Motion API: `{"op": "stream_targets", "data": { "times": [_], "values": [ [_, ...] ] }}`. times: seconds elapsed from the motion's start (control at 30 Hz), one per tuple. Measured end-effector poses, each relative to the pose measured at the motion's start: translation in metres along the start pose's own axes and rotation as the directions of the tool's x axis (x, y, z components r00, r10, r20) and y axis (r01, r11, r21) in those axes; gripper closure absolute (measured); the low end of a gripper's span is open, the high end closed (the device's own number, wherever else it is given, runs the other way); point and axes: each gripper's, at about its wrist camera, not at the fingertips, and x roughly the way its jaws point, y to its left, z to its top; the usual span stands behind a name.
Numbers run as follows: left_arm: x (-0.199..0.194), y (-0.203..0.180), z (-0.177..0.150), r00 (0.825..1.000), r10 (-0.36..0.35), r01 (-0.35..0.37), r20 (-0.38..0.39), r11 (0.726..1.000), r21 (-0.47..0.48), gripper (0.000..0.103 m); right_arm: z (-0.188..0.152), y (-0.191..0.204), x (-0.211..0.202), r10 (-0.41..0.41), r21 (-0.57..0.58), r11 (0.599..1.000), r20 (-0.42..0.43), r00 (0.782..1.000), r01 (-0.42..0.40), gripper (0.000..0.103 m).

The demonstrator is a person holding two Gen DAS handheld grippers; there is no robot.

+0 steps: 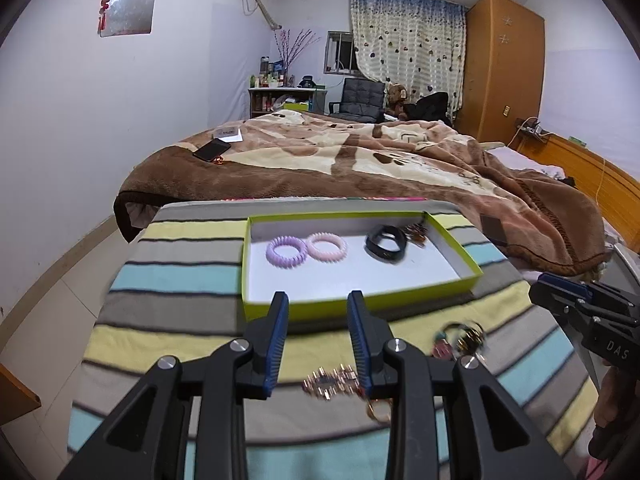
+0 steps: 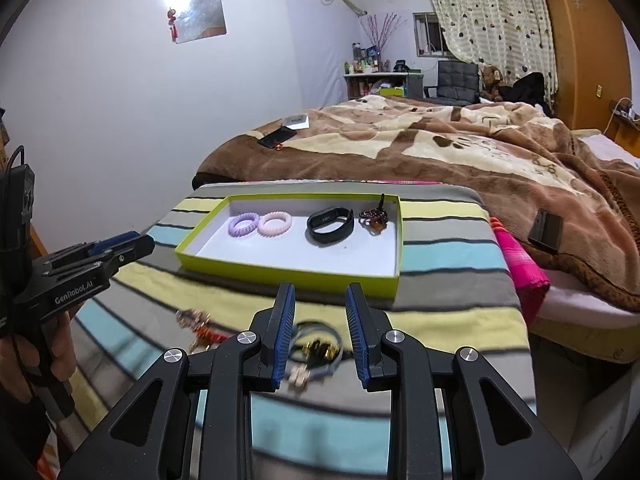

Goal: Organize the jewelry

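Observation:
A shallow green box (image 1: pixel 360 308) (image 2: pixel 288 274) lies on the striped cloth. Inside it sit a purple coil ring (image 1: pixel 286 251) (image 2: pixel 243 225), a pink coil ring (image 1: pixel 327 247) (image 2: pixel 274 223), a black wristband (image 1: pixel 385 243) (image 2: pixel 330 225) and a dark beaded piece (image 1: pixel 416 234) (image 2: pixel 374 218). Nearer me lie a rose-gold bracelet (image 1: pixel 330 384) (image 2: pixel 194 318) and a grey cord bracelet with gold beads (image 1: pixel 464 336) (image 2: pixel 316 346). My left gripper (image 1: pixel 318 300) hangs open and empty above the rose-gold bracelet. Over the cord bracelet, my right gripper (image 2: pixel 320 292) is open too, holding nothing.
The striped cloth (image 1: pixel 168 276) (image 2: pixel 444 256) covers a small table beside a bed with a brown blanket (image 1: pixel 360 160). A phone (image 1: pixel 212 149) lies on the bed. A pink cloth (image 2: pixel 520 268) hangs at the table's right edge. A hand (image 2: pixel 24 360) holds the left gripper.

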Motion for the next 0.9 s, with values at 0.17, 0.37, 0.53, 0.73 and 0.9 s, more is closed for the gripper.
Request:
{"op": "stream_targets", "data": {
  "times": [0.17,0.37,0.53,0.73,0.9],
  "values": [
    [-0.018,-0.009,-0.017,1.0,-0.009,0.009,0.001,1.0,0.004,0.071,-0.017,0.004,-0.021,-0.003,0.017,1.0,0.007,1.0,0.003,0.076],
    [-0.037,-0.016,-0.035,1.0,-0.016,0.016,0.012,1.0,0.02,0.071,-0.038,0.009,-0.043,-0.003,0.032,0.999,0.017,1.0,0.003,0.076],
    [-0.051,-0.019,-0.048,1.0,-0.018,0.017,0.021,1.0,0.027,0.071,-0.048,0.014,-0.055,-0.011,0.026,1.0,0.026,1.0,0.01,0.076],
    [-0.059,-0.022,-0.063,1.0,-0.02,0.02,0.011,0.999,0.028,0.071,-0.058,0.019,-0.062,-0.008,0.021,1.0,0.023,1.0,0.008,0.076],
    [-0.061,-0.024,-0.071,1.0,-0.023,0.023,-0.003,0.999,0.027,0.071,-0.065,0.022,-0.062,-0.011,0.021,1.0,0.005,1.0,0.011,0.076]
  ]
}}
